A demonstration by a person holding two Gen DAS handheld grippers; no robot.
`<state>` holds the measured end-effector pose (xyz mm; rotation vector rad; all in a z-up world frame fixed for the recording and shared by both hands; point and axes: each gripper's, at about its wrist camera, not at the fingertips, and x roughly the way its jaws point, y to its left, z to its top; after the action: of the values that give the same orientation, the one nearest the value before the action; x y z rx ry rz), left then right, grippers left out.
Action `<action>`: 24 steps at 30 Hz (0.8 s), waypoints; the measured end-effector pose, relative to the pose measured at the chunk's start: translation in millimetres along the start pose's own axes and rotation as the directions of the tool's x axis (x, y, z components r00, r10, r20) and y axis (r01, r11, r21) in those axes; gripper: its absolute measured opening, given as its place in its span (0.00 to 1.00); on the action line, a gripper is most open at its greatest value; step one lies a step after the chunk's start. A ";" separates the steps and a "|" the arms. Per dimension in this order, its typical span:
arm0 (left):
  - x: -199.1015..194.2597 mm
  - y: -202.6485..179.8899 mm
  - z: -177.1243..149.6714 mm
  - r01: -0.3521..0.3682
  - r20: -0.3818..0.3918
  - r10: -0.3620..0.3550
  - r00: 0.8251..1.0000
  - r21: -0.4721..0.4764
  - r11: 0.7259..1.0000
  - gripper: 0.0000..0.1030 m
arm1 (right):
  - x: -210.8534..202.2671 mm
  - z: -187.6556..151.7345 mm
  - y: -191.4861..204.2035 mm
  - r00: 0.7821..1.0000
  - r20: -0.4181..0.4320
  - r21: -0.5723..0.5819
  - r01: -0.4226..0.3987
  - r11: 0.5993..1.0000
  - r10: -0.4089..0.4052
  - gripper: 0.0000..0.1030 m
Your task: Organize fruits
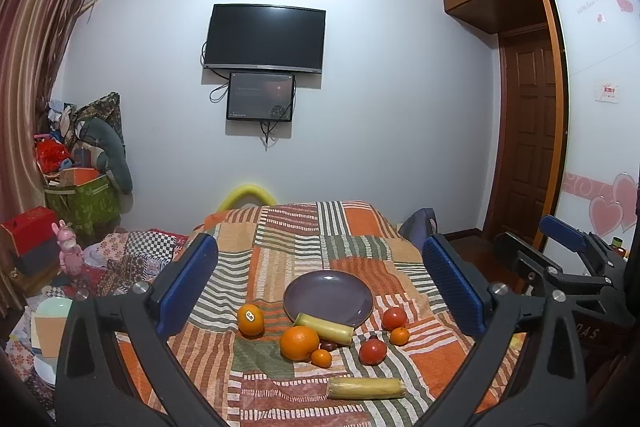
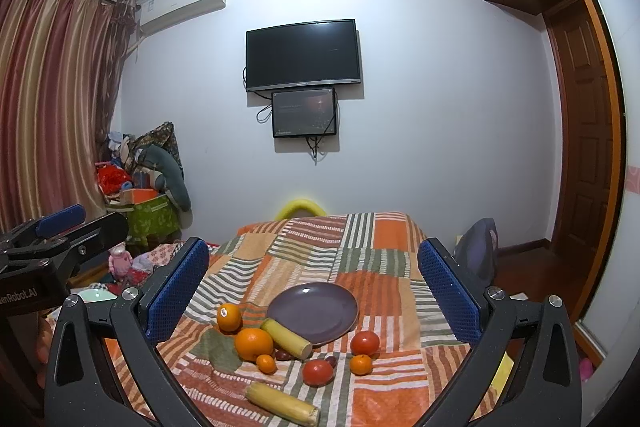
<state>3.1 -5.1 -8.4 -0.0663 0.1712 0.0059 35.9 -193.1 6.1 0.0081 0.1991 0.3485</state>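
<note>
While both grippers hang above the near end of the bed, its patchwork quilt carries everything. On the wall beyond hang a TV and a smaller screen just below it.

Left gripper has its jaws spread wide and empty, framing the fruit; right gripper is likewise wide apart, gripping nothing. Each shows at the edge of the other's view.

A purple plate sits bare mid-quilt. One pale yellow stalk lies with an end touching the plate's near rim; a second stalk lies alone, nearest the cameras. A big orange sits just beside the first stalk, and a stickered orange stands left of the plate. Two tomatoes lie right of the plate's near edge: one farther, one nearer. A small tangerine touches the big orange; another sits against the farther tomato. Something small and dark lies between stalk and tangerine, too small to identify.
</note>
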 end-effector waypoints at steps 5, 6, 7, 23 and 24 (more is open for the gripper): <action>-0.1 0.5 0.1 0.000 0.001 0.000 1.000 0.000 1.000 1.00 | -0.5 0.9 -0.1 1.000 0.000 0.005 -0.003 1.000 0.003 1.00; 0.0 0.6 0.2 0.000 0.000 0.000 1.000 0.000 1.000 1.00 | -0.3 0.7 -0.3 1.000 0.000 0.006 -0.003 1.000 0.003 1.00; -0.2 0.9 0.1 0.001 0.000 -0.001 1.000 0.000 1.000 1.00 | -0.2 0.8 -0.4 1.000 0.000 0.007 -0.003 1.000 0.003 1.00; 0.9 2.5 -0.3 0.001 0.000 -0.001 1.000 -0.003 1.000 1.00 | -0.1 1.5 -2.0 1.000 0.002 0.007 -0.002 1.000 0.002 1.00; 1.0 2.7 -0.6 0.001 0.000 -0.001 1.000 -0.004 1.000 1.00 | -0.1 1.7 -2.2 1.000 0.002 0.007 -0.003 1.000 0.003 1.00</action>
<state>3.9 -2.4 -9.3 -0.0704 0.1714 0.0057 36.9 -195.1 7.6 0.0155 0.1988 0.3506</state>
